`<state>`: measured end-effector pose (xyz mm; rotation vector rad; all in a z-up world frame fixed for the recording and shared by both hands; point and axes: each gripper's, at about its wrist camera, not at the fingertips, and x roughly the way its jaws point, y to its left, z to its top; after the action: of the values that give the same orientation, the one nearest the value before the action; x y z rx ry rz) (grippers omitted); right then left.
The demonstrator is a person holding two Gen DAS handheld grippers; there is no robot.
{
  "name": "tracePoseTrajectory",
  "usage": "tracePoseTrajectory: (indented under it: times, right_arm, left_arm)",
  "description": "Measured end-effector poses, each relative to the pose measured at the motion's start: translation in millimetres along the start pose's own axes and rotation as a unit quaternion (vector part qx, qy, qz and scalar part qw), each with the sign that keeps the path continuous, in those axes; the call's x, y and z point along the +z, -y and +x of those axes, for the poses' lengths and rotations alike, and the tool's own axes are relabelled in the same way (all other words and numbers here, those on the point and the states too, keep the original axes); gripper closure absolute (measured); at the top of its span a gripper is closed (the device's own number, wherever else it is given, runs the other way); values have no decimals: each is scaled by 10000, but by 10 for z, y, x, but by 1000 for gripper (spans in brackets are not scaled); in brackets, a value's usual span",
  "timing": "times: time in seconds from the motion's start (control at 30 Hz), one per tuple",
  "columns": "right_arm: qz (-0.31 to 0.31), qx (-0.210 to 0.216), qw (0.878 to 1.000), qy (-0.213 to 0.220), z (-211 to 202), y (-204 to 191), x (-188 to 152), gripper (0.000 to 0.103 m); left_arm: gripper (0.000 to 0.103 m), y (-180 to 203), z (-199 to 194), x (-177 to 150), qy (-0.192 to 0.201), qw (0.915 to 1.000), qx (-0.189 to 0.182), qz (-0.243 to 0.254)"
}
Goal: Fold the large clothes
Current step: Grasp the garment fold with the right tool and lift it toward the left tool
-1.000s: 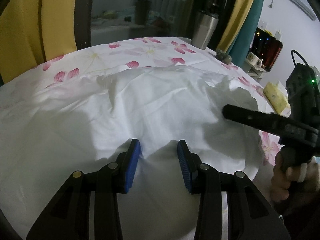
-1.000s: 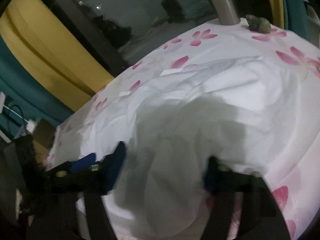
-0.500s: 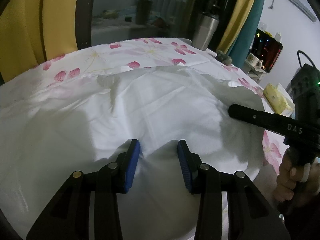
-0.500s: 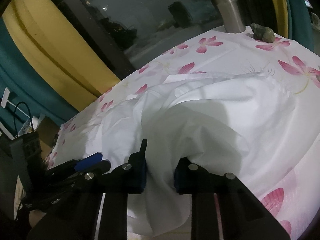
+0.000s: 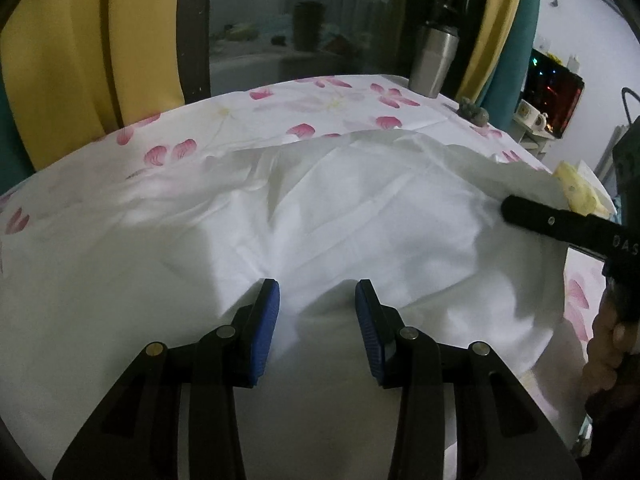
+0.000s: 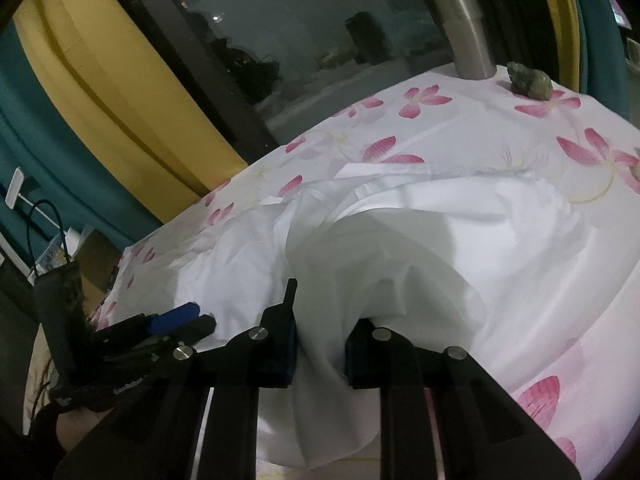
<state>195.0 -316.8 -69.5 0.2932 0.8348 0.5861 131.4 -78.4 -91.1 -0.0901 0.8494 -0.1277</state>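
A large white garment [image 5: 360,208] lies rumpled across a table with a pink-flowered cloth [image 5: 320,112]. My left gripper [image 5: 318,320] rests at its near edge, open, with the fabric lying loose between the blue pads. In the right wrist view the garment [image 6: 460,240] rises in a puffed fold, and my right gripper [image 6: 320,344] is shut on a bunched handful of it at the near right edge. The left wrist view shows that right gripper [image 5: 510,210] from the side, with a hand [image 5: 608,344] on its grip. The left gripper [image 6: 188,320] appears low at the left of the right wrist view.
A steel tumbler [image 5: 434,62] and a small grey-green figurine [image 5: 474,112] stand at the table's far right corner. A yellow packet [image 5: 580,192] lies beyond the right edge. Yellow and teal curtains and a dark window close off the back.
The right gripper's jaws have come together on a bunch of the white garment, and the fabric has lifted into a fold. The left gripper has stayed where it was.
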Motion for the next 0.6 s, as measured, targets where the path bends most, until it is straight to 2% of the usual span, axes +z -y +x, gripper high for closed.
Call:
tracePoseTrajectory:
  times: [0.2, 0.4, 0.6]
  right_arm:
    - [-241, -16, 9996, 109, -86, -147, 75, 86]
    - [-449, -98, 9986, 255, -176, -347, 142, 87]
    - [-705, -265, 9965, 356, -233, -593, 179, 87]
  left_arm:
    - [62, -21, -25, 10, -74, 9999, -138, -48]
    - [61, -104, -77, 63, -198, 9983, -535, -80]
    - [61, -165, -479, 97, 225, 9974, -682, 18]
